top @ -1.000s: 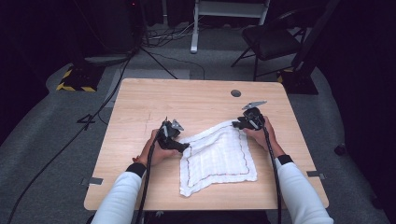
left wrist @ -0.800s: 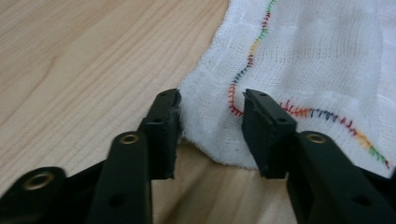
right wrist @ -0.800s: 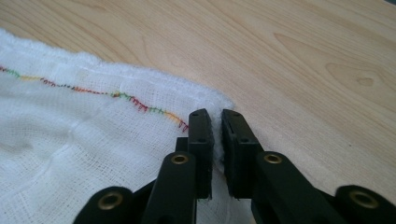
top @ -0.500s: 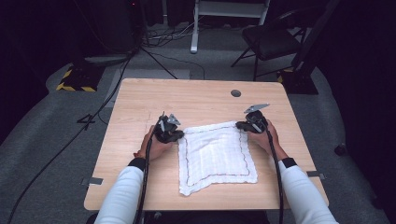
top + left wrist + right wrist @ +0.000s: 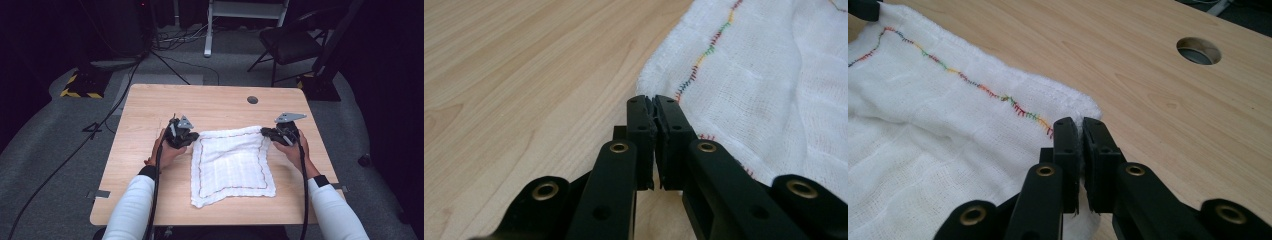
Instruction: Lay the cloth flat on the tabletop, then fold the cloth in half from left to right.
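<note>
High view first: I have the white cloth [image 5: 232,167] lying spread on the tabletop [image 5: 150,107], roughly square, its 2 far corners held and its near edge resting loose toward me, with the near-left corner a little rumpled. My left tongs [image 5: 191,138] sit at the far-left corner, my right tongs [image 5: 263,132] at the far-right corner. From the left gripper view, the left tongs [image 5: 653,107] are pressed together on the cloth [image 5: 769,85] hem beside the coloured stitching, though how much fabric sits between the jaws is hard to tell. From the right gripper view, the right tongs [image 5: 1081,131] are clamped on the cloth [image 5: 933,130] corner, a sliver of white showing between the jaws, with the round hole [image 5: 1199,50] in the tabletop well apart. I judge the grasping of both corners done; what is left is the fold itself, carrying the far edge over to the near one, then squaring it
</note>
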Demonstrator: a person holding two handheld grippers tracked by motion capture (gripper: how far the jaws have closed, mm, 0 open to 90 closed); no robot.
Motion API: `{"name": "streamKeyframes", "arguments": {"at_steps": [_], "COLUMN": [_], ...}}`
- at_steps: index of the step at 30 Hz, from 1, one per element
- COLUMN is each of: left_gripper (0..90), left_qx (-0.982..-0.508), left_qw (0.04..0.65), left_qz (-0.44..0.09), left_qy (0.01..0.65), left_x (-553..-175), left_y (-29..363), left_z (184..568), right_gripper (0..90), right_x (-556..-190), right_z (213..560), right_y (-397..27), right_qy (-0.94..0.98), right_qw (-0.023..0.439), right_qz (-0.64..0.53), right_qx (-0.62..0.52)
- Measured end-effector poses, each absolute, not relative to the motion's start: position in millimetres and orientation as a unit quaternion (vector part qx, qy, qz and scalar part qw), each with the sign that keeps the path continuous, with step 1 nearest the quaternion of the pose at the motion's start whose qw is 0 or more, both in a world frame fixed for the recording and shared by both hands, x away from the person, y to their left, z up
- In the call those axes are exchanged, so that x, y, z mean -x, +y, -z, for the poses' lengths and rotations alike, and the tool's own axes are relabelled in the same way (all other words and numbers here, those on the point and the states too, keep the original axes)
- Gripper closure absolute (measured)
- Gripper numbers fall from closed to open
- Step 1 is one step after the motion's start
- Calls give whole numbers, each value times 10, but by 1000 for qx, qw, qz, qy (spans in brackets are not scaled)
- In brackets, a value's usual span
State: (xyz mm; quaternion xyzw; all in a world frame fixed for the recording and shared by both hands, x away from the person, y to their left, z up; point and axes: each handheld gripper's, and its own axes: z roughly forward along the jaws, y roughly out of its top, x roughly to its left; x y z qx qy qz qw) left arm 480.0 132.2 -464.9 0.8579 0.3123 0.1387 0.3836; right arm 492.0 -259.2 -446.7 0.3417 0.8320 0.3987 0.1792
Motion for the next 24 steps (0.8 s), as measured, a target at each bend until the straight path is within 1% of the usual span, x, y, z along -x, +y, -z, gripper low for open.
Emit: {"name": "streamKeyframes", "arguments": {"at_steps": [6, 12, 24], "left_gripper": [864, 864, 867], "left_qx": [-857, -852, -842], "left_qw": [386, 386, 392], "left_qz": [-153, -195, -239], "left_qy": [305, 294, 285], "left_x": [-4870, -4959, -5067], "left_y": [1277, 1265, 1181], "left_z": [4539, 4184, 3807], "right_gripper": [857, 857, 857], "right_x": [-4944, -4960, -5057], "right_z": [4421, 4198, 3824], "right_y": [-2575, -2562, -2567], "right_qy": [828, 815, 794], "right_qw": [194, 224, 268], "right_qz": [-401, -414, -428], "right_qx": [-341, -337, -339]}}
